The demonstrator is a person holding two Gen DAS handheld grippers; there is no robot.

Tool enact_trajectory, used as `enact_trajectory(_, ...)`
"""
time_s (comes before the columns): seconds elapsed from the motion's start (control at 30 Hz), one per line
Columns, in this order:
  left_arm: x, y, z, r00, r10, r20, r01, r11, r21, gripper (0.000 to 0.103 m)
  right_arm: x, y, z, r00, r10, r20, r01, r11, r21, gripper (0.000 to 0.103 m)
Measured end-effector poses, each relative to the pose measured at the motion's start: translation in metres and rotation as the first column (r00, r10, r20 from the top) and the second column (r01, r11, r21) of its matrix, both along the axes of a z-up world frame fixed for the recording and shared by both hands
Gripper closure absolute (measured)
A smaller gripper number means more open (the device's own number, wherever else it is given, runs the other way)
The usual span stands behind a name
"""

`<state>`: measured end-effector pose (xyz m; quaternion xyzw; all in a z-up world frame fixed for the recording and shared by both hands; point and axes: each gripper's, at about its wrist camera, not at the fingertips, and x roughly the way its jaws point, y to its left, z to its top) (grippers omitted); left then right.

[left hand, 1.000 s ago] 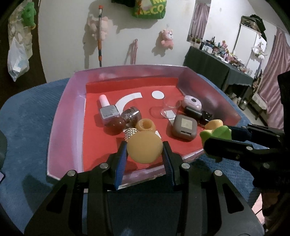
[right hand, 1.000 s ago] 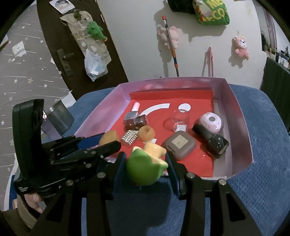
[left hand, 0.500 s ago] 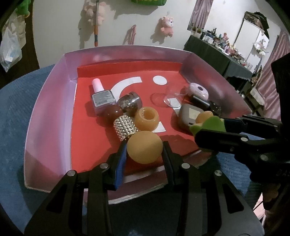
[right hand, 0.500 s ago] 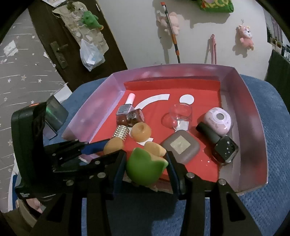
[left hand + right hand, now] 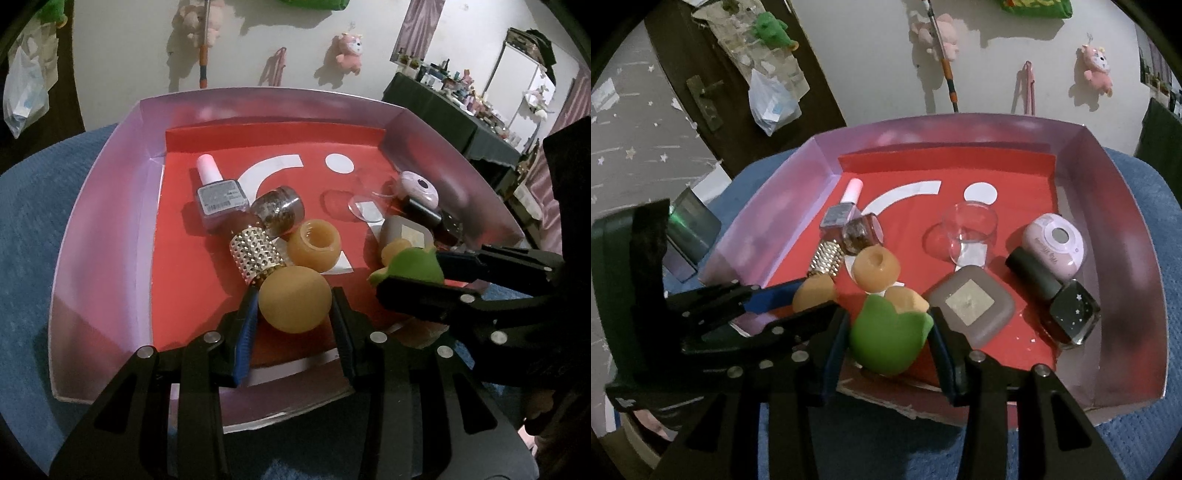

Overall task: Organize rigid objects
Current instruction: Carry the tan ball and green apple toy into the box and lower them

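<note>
My left gripper [image 5: 293, 304] is shut on an orange ball [image 5: 294, 300] and holds it over the near part of the red-floored tray [image 5: 107, 229]. My right gripper [image 5: 888, 332] is shut on a green tulip-shaped toy [image 5: 888, 334] with an orange tip, held over the tray's near edge [image 5: 1108, 398]. The toy also shows in the left wrist view [image 5: 413, 266], right of the ball. The ball shows in the right wrist view [image 5: 814, 297], left of the toy.
In the tray lie a grey nail polish bottle [image 5: 218, 194], a studded gold cap [image 5: 256, 254], an orange ring-shaped bead [image 5: 314, 249], a glass jar [image 5: 969, 230], a brown square case [image 5: 969, 306], a pink case [image 5: 1054, 243] and a dark polish bottle [image 5: 1056, 295]. Blue cloth [image 5: 29, 229] lies under the tray.
Both grippers have moved forward and lower over the tray's near part, still holding the ball and the green toy. The tray's contents look nearer.
</note>
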<state>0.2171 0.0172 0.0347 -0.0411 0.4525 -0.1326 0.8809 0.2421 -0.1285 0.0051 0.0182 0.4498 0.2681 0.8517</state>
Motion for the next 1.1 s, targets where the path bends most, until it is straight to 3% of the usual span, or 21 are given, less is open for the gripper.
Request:
enact_trajectory(0.23,0.003,0.003,-0.001,1.0,0.018,0.0,-0.018,1.0,-0.007,0.067,0.0,0.002,-0.002,1.0,0.01,0.004,-0.01,1.0,-0.004,0.057)
enact_trajectory(0.37,0.004,0.003,-0.001,1.0,0.026,0.002,-0.026,1.0,-0.001,0.067,-0.002,0.002,-0.002,0.997,-0.023,0.077,0.031,0.994,-0.107,0.057)
enact_trajectory(0.53,0.003,0.001,-0.001,0.999,0.036,0.014,-0.036,0.999,0.025,0.067,-0.001,0.0,0.0,0.993,-0.044,0.114,0.059,0.989,-0.135,0.058)
enact_trajectory(0.67,0.003,-0.001,-0.002,0.999,0.036,0.015,-0.036,0.999,0.034,0.067,0.002,-0.009,-0.001,0.993,-0.072,0.096,0.082,0.991,-0.108,0.057)
enact_trajectory(0.83,0.004,-0.002,-0.002,0.999,0.036,0.015,-0.036,0.998,0.043,0.067,-0.003,-0.002,-0.009,0.999,-0.011,0.04,0.014,0.997,-0.08,0.057)
enact_trajectory(1.1,0.008,-0.003,-0.002,0.999,0.045,0.015,-0.046,0.998,0.052,0.067,0.012,-0.016,-0.01,0.989,-0.113,0.092,0.123,0.987,-0.107,0.058)
